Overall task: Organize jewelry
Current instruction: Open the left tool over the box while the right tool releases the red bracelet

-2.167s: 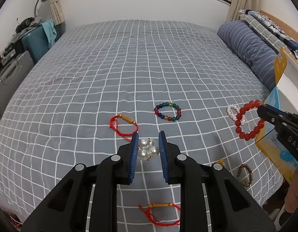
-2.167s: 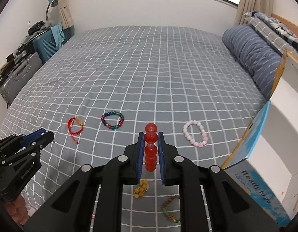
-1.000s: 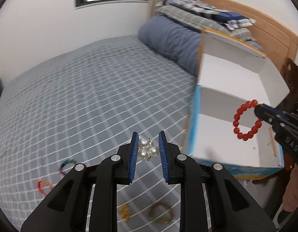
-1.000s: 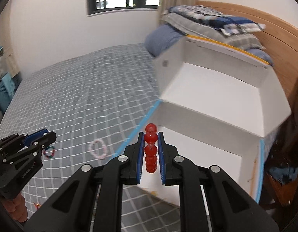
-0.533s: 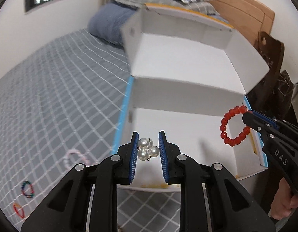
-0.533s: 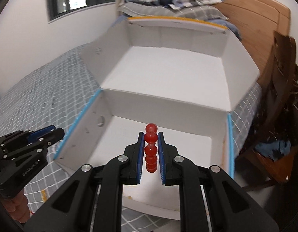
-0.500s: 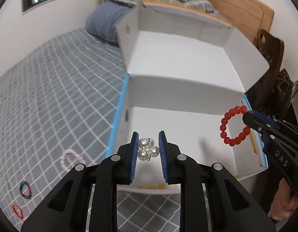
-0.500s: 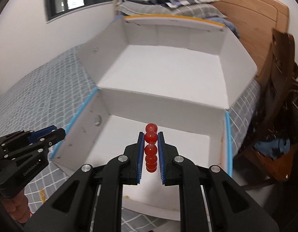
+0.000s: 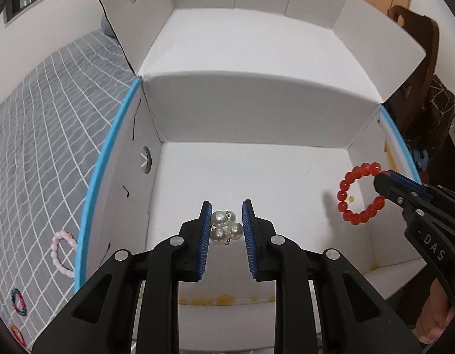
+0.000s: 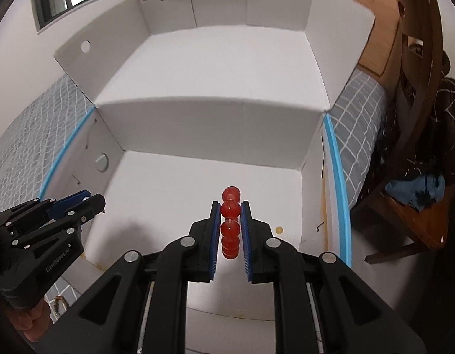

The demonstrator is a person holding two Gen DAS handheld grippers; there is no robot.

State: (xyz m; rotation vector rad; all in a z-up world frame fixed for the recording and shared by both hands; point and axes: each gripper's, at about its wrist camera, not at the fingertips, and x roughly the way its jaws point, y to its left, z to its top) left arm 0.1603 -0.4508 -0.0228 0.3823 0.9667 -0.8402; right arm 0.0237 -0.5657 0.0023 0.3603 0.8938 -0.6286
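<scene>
Two pieces over the box, none dropped yet

left gripper (image 9: 226, 230) pinches pearl cluster (image 9: 225, 227), right gripper (image 10: 230, 230) clamps red bead bracelet (image 10: 230, 221); both hang above the bare floor of the white cardboard box (image 9: 257, 112). Left on the bedspread (image 9: 50, 118): pink bead bracelet (image 9: 62, 252), multicolour bracelet (image 9: 18, 303), others at frame edge

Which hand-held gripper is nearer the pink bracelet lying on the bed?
Left. The left hand-held gripper hovers over the box beside the pink bracelet; the right hand-held gripper hovers toward the box's far side.
</scene>
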